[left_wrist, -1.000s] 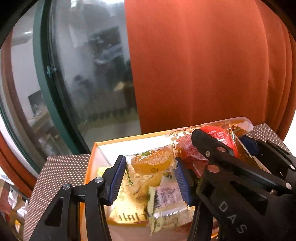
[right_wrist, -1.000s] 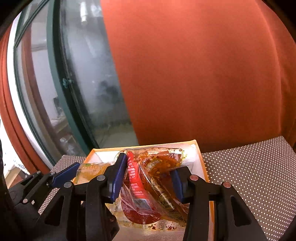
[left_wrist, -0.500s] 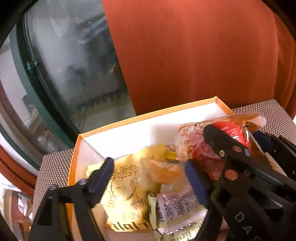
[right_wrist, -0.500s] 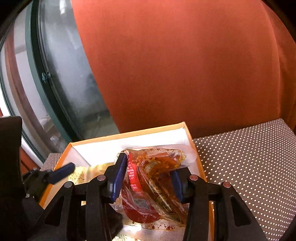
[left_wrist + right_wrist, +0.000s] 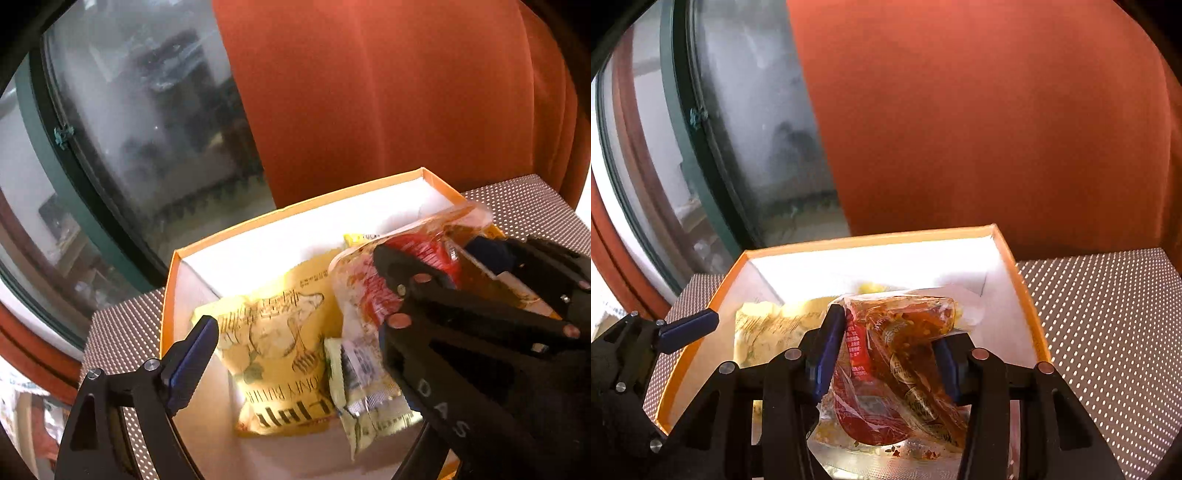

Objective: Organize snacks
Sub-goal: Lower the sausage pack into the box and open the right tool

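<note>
An orange box with white inside walls (image 5: 295, 240) (image 5: 1015, 280) stands on the dotted tablecloth. In it lie a yellow honey-butter snack bag (image 5: 273, 332) (image 5: 768, 328) and a small pale green packet (image 5: 365, 387). My left gripper (image 5: 295, 350) is open and empty over the box; its right finger is hidden behind the right gripper's body. My right gripper (image 5: 890, 350) is shut on a clear red chili snack pack (image 5: 905, 350) (image 5: 388, 280) and holds it over the box's right half.
The dotted tablecloth (image 5: 1108, 314) (image 5: 110, 332) surrounds the box. An orange-red curtain (image 5: 979, 110) hangs behind. A glass window with a dark green frame (image 5: 129, 129) is at the left.
My left gripper opened and let go of the small orange jelly packet, which fell out of sight into the box. Both grippers came lower over the box. The right grip held.
</note>
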